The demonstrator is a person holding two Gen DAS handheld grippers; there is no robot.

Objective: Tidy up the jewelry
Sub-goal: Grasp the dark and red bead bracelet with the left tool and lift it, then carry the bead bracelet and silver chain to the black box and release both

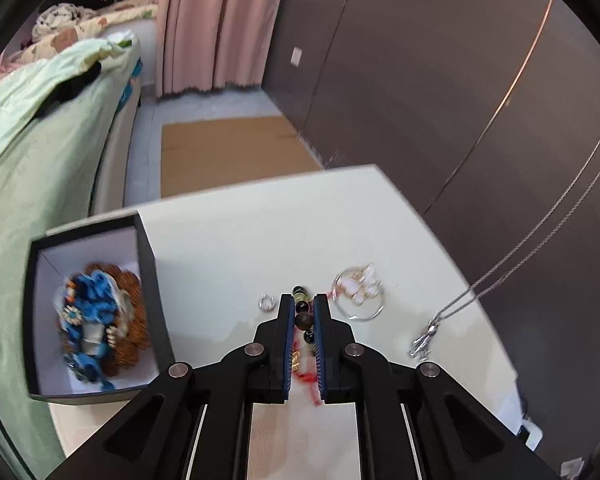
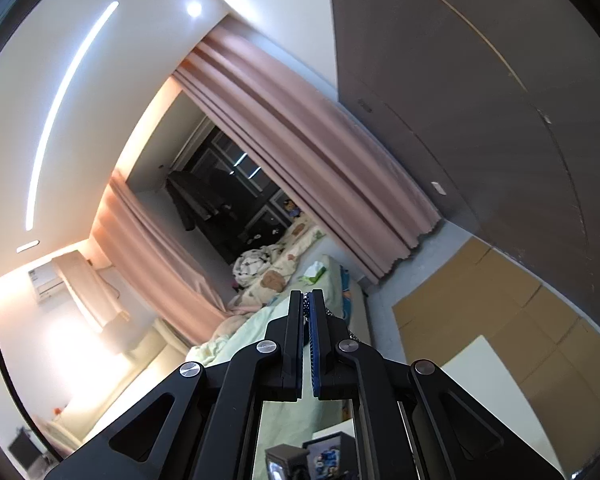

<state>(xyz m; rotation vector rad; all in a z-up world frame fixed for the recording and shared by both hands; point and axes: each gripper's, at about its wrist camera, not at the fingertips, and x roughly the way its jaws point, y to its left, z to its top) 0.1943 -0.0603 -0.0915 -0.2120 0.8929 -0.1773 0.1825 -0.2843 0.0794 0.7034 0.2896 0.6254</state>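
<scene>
— Between the left gripper's [image 1: 303, 300] blue pads sits a beaded bracelet [image 1: 303, 320] with a red tassel; the jaws are clamped on it, low over the white table [image 1: 228, 248].
— What lies around it?
— Just left, a small silver ring [image 1: 266, 303]; right, a clear hoop with pale earrings [image 1: 359, 293]. Further right a silver necklace [image 1: 452, 312] hangs down, its pendant near the tabletop.
— The box?
— A black box [image 1: 150, 264] at the table's left edge already holds blue and orange pieces.
— Right gripper [image 2: 309, 298]?
— Pressed together on a fine chain, raised toward the pink curtain [image 2: 300, 140].

One box [image 1: 148, 248], one necklace [image 1: 500, 280], one ring [image 1: 266, 304], one beaded bracelet [image 1: 303, 320]
</scene>
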